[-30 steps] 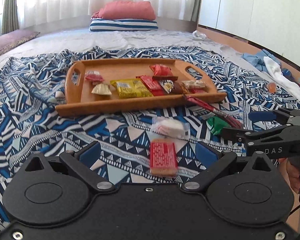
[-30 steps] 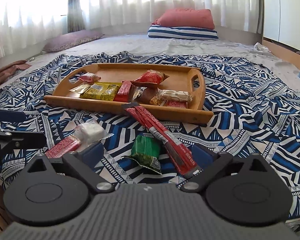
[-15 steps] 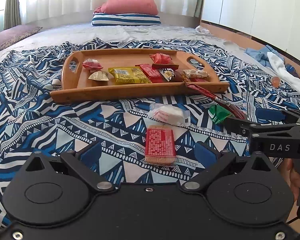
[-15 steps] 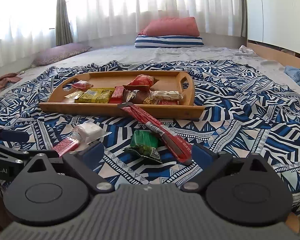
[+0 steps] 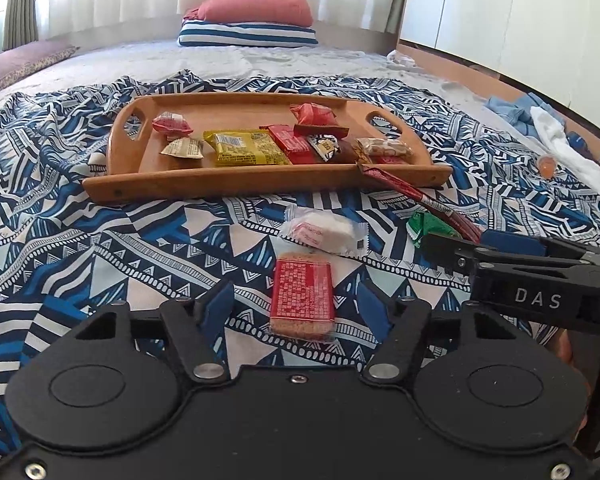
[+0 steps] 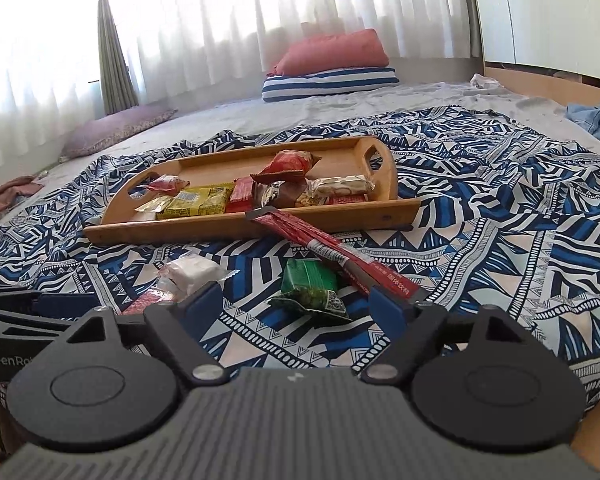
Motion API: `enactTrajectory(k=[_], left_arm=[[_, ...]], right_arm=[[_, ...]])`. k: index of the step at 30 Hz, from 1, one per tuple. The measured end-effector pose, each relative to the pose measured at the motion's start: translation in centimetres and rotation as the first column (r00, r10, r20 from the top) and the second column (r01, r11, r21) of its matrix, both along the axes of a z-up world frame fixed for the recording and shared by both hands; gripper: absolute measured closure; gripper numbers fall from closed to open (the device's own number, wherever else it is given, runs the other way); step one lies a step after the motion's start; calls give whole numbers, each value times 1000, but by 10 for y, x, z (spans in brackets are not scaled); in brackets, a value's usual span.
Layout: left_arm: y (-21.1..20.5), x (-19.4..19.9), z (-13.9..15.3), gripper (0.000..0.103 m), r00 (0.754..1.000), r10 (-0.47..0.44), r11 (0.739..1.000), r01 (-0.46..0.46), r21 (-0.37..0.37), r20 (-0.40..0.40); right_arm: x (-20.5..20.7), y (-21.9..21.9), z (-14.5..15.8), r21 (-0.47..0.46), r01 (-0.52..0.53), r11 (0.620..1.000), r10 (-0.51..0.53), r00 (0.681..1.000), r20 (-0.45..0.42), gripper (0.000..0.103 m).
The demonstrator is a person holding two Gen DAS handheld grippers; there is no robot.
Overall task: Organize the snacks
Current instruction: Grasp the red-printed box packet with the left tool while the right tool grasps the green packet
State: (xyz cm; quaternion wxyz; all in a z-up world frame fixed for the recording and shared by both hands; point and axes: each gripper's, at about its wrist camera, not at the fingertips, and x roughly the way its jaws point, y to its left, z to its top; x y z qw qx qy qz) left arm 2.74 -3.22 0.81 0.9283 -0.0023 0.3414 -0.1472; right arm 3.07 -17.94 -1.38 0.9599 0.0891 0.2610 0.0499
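— While the left wrist camera looks forward, what sits between its fingers?
— A red cracker packet (image 5: 302, 299) lies flat on the patterned blue cloth (image 5: 100, 248), in the gap of the left gripper (image 5: 296, 308); the blue pads stand wide apart on either side, touching nothing. Just beyond it is a white wrapped snack (image 5: 324, 231). Farther off, the wooden tray (image 5: 260, 178) holds a yellow packet (image 5: 246, 147) and several red and brown ones. A long red stick pack (image 5: 420, 196) leans on the tray's near rim, its lower end on the cloth beside a green packet (image 5: 430, 227). The right gripper (image 5: 460, 246) reaches in from the right, next to that green packet

— And the right wrist view?
— The right gripper (image 6: 298, 304) is spread wide and holds nothing. The green packet (image 6: 310, 286) lies on the cloth between its fingers, slightly ahead, with the stick pack (image 6: 340, 256) along its right side. The white snack (image 6: 190, 272) sits left, and the tray (image 6: 236, 226) lies beyond
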Motion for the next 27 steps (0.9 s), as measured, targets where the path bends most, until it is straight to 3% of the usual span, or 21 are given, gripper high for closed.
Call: enactTrajectory(k=[6,13,27], left_arm=[[-2,2,-2,53,1000,-9,1000,9,-13,-17],[0,5,-1,59,1000,-2,1000,2,-28,-26],[-1,9,-3,63,999,-6,1000,5,-27,-34]], right_arm=[[5,4,-2,6,6,1000,-6,1000,-9,17],[11,6,-3,-1,15,1000,-16,1000,-16,18],[25,8,-9,-10,41,999,-41,998,-47,27]])
